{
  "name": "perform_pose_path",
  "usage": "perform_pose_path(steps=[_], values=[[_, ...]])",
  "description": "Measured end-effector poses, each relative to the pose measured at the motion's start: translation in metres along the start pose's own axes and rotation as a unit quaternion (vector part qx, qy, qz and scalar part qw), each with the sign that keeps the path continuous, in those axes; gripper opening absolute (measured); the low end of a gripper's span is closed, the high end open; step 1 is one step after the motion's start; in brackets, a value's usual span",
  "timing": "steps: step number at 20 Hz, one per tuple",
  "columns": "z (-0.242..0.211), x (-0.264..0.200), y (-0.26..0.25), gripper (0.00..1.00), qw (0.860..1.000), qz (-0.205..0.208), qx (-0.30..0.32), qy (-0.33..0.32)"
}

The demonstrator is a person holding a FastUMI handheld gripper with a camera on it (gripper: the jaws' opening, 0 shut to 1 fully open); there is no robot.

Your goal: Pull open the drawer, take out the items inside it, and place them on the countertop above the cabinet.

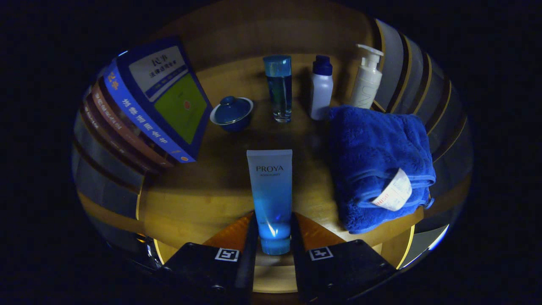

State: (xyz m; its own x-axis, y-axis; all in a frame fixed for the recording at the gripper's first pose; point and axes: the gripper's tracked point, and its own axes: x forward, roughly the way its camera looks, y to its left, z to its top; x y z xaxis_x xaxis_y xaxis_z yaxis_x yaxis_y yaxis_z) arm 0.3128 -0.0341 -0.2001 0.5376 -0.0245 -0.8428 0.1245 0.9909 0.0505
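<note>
The gripper [273, 228] has two wide, flat fingers [230, 235] that get thin toward the tips. Behind each finger sits a big boxy block. Each block has a small square sticker [227, 254] on top, white with a blocky black pattern inside, like a tiny maze.

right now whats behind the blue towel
Behind the folded blue towel stands a white pump bottle; the towel covers its base. The fingers are shut on a blue tube.
</note>
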Motion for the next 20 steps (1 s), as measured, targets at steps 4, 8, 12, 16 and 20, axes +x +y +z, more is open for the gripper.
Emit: perform_pose_path(steps=[4,8,12,16,20], values=[[0.005,0.005,0.003,0.44,1.0,0.003,0.002,-0.006],[0.009,0.004,0.001,0.83,1.0,0.001,0.0,-0.019],[0.001,-0.012,-0.001,0.99,0.999,-0.004,-0.016,-0.042],[0.002,-0.053,0.002,0.99,0.994,-0.002,-0.029,-0.109],[-0.007,-0.111,0.005,0.99,0.982,0.009,-0.036,-0.186]])
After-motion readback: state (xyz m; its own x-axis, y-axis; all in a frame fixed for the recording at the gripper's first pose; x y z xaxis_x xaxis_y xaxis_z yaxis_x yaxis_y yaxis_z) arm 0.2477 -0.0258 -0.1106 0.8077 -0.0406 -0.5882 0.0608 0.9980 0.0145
